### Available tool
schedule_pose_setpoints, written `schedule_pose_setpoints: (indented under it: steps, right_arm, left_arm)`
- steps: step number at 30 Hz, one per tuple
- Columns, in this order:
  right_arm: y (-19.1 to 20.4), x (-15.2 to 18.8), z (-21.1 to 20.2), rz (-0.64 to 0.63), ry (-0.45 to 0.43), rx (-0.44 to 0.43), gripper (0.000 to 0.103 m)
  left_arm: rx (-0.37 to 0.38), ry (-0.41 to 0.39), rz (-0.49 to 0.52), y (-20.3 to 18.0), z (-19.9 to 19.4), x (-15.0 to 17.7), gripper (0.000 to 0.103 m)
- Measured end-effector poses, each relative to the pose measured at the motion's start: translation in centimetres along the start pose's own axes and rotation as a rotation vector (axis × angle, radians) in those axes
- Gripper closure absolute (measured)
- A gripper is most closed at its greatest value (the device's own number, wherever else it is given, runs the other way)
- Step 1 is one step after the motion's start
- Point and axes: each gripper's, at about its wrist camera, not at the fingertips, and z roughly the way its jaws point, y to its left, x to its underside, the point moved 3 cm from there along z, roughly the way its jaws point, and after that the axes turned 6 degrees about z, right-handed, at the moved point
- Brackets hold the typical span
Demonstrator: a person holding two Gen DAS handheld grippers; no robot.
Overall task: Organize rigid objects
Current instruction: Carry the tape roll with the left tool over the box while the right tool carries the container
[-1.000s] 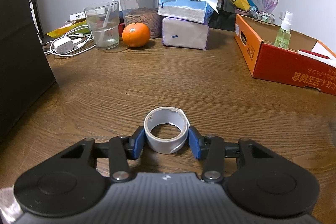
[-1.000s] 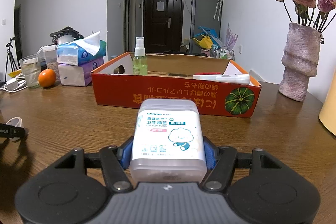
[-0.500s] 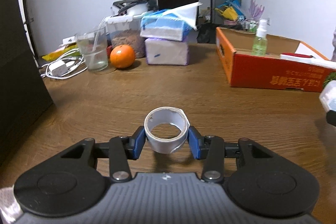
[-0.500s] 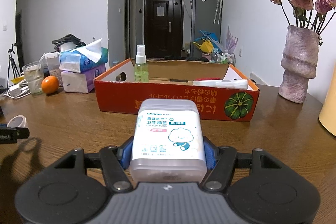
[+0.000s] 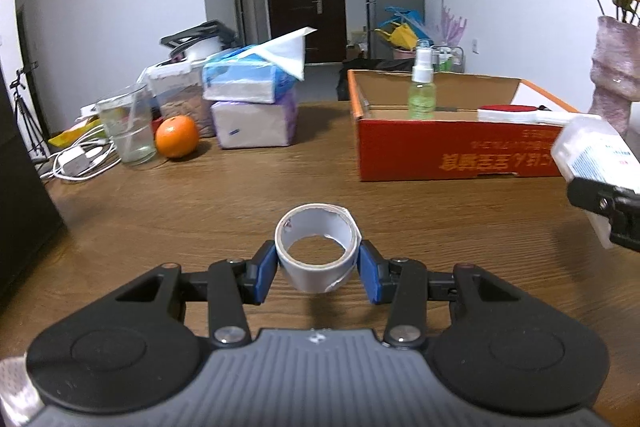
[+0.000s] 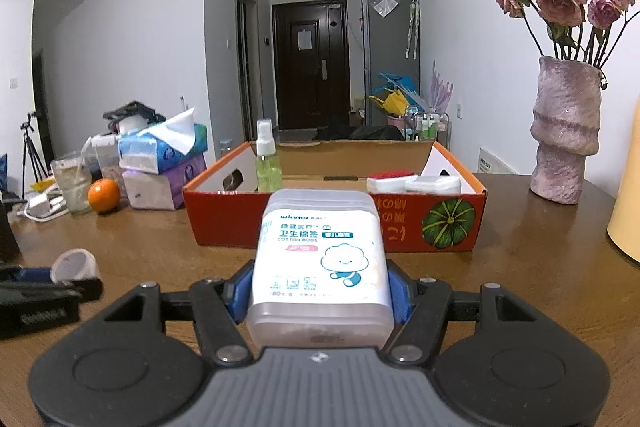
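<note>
Above the table (image 5: 200, 211), the left gripper (image 5: 318, 263) clamps a tape roll (image 5: 317, 251) while the right gripper (image 6: 320, 289) clamps a cotton-bud box (image 6: 320, 259), near the far carton (image 6: 224, 223).

My tape roll (image 5: 318, 247) hangs left of my cotton bud box (image 6: 320, 263); the cardboard box (image 6: 332, 227) sits beyond both, the orange (image 5: 177, 136) to its left.

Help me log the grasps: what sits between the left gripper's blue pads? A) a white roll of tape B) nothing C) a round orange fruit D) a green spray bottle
A: the left gripper pinches the white roll of tape above the wooden table.
</note>
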Motion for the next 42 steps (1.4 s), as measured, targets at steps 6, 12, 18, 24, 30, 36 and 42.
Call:
schedule_pose_setpoints:
  steps: [6, 12, 18, 24, 30, 36, 42]
  right_arm:
    - [-0.4, -1.2, -0.5, 0.009, -0.039, -0.006, 0.039]
    - [-1.2, -2.3, -0.4, 0.020, -0.071, 0.005, 0.039]
    - [-2.3, -3.5, 0.4, 0.040, -0.087, 0.015, 0.040]
    - [-3.1, -4.5, 1.7, 0.049, -0.101, 0.027, 0.040]
    - [-3.9, -5.5, 3.3, 0.058, -0.115, 0.043, 0.040]
    - [-4.7, -6.7, 5.5, 0.069, -0.126, 0.057, 0.040]
    - [-5.4, -8.1, 8.4, 0.083, -0.132, 0.072, 0.040]
  left_arm:
    - [0.030, -0.021, 0.001, -2.2, 0.2, -1.4, 0.058]
    - [0.040, -0.045, -0.001, -3.9, 0.8, -3.1, 0.059]
    - [0.048, -0.061, -0.017, -5.4, 1.9, -4.9, 0.058]
    - [0.054, -0.083, -0.033, -6.6, 3.1, -6.7, 0.058]
    - [0.058, -0.100, -0.050, -7.6, 4.9, -8.8, 0.058]
    - [0.064, -0.124, -0.057, -8.8, 6.7, -10.9, 0.058]
    - [0.067, -0.132, -0.061, -9.8, 9.0, -12.6, 0.058]
